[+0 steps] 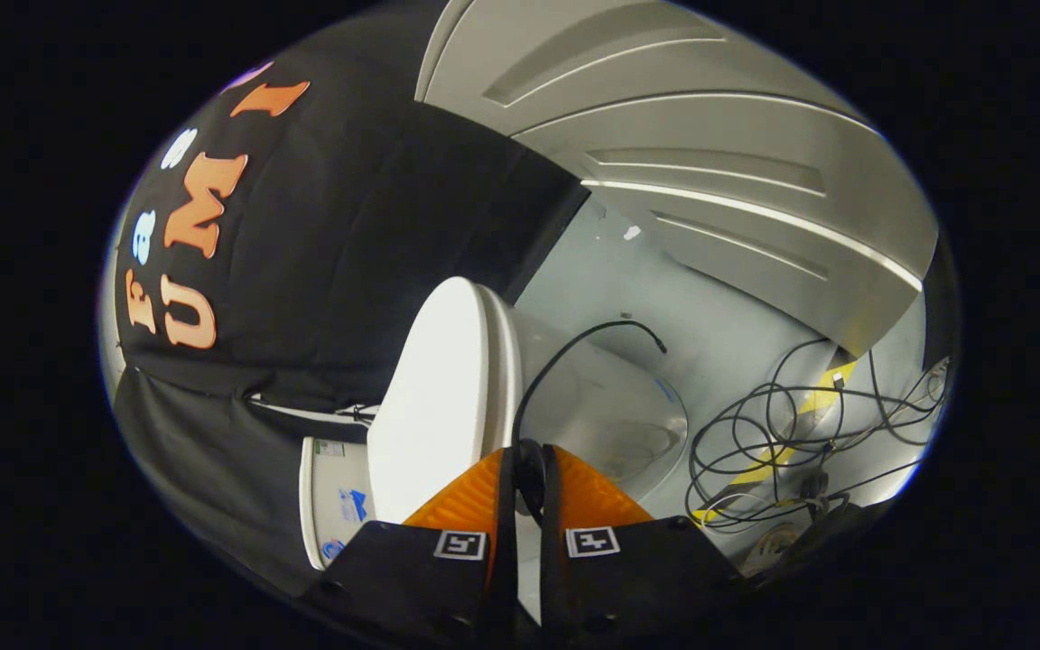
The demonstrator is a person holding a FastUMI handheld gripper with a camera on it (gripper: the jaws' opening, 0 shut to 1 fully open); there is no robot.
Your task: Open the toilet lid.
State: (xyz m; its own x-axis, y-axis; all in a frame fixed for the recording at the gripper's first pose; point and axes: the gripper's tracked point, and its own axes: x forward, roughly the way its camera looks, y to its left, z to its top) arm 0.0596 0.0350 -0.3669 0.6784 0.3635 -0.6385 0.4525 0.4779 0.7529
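1. Standing raised just ahead of your claw's left finger, the white toilet lid (437, 388) is tilted up off the bowl (610, 406).
2. Your claw (527, 469) has its orange fingers (466, 501) nearly together, a thin black cable (565, 348) in the gap; no grip on the lid.
3. Tangled cables (791, 442) lie on the floor beyond.

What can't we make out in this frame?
- Gripper grip: fingertips nearly closed around a small dark thing on the toilet lid's edge; contact too small to confirm.
- Toilet bowl: near rim hidden behind the orange fingers.
- Cable tangle: ends untraceable.
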